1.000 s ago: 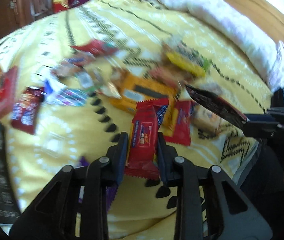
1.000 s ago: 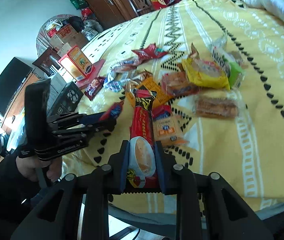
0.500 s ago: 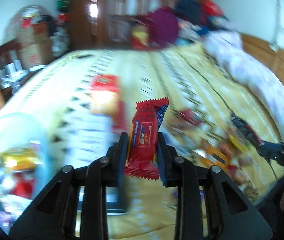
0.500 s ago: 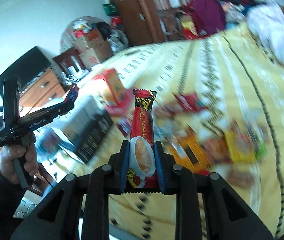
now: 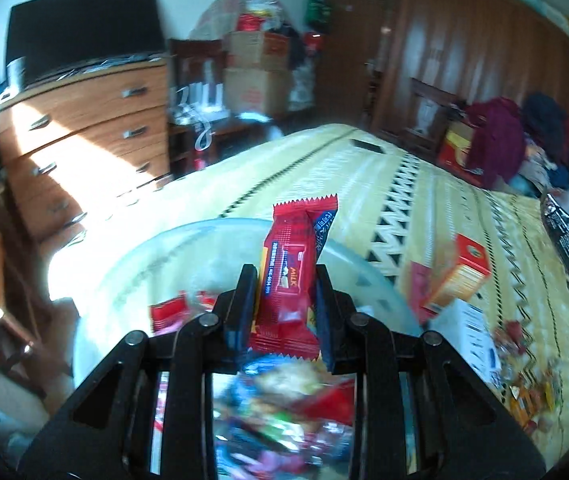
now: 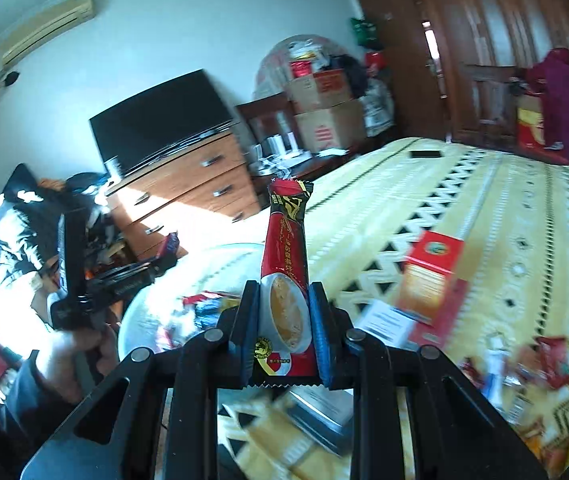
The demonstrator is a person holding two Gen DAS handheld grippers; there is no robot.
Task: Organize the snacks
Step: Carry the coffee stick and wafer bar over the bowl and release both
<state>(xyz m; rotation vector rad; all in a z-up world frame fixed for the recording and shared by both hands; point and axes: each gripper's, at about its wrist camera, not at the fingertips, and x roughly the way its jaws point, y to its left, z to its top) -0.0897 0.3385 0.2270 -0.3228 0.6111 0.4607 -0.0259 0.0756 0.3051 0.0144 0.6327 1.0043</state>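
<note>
Both our grippers carry snacks at the clear bowl.
Our left gripper (image 5: 284,292) pinches a red milk wafer pack (image 5: 290,276) above the clear bowl (image 5: 368,276); our right gripper (image 6: 283,320) clamps a red coffee sachet (image 6: 286,276), bowl at nine o'clock, orange box (image 6: 430,280) at three.

Both wrist views look slightly down over the clear bowl (image 5: 132,280) and yellow bed (image 6: 504,208), seemingly from close above
</note>
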